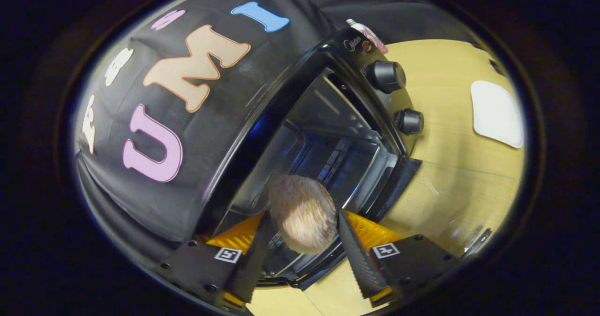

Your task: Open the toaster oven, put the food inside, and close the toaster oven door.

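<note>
I'm seeing a dim, tilted fisheye picture, its edges bent and soft. Warm light hits the wooden table [450, 175] beyond my fingers; bluish glare flickers inside the dark toaster oven [328, 133] ahead. Focus is fair.

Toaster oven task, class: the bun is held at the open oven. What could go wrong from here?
1. The round bun is pinched between the gripper fingers; it might slip or squash.
2. The door lies open below the fingers, so they could knock it.
3. The view is tilted, so the bun may catch the oven frame.
</note>
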The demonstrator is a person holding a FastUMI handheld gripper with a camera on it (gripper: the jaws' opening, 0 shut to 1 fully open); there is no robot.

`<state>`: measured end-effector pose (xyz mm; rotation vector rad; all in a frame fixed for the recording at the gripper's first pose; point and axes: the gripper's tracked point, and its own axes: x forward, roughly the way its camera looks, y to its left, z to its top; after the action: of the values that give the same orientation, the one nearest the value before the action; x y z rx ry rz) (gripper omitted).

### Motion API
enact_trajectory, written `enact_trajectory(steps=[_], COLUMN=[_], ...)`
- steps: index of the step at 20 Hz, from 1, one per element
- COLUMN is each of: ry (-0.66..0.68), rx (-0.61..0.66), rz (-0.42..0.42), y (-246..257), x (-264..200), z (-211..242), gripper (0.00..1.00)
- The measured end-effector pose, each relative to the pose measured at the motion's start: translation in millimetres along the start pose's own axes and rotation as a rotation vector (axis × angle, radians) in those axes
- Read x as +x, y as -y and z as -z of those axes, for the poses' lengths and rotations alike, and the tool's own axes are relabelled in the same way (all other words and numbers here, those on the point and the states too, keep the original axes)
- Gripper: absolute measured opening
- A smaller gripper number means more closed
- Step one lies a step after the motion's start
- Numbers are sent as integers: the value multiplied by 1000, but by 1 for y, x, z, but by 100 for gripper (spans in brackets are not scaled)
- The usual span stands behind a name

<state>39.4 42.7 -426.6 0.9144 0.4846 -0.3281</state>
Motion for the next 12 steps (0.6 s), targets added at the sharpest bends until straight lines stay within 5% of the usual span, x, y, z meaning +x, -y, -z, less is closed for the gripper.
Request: enact_trajectory(steps=[2,8,12], ry=[2,7,-29], rx=[-14,-82,-286], rz=[-28,-43,5], y=[-2,9,39], x=[-6,-45,-87], z=[-4,-10,-8], gripper=[100,100,100])
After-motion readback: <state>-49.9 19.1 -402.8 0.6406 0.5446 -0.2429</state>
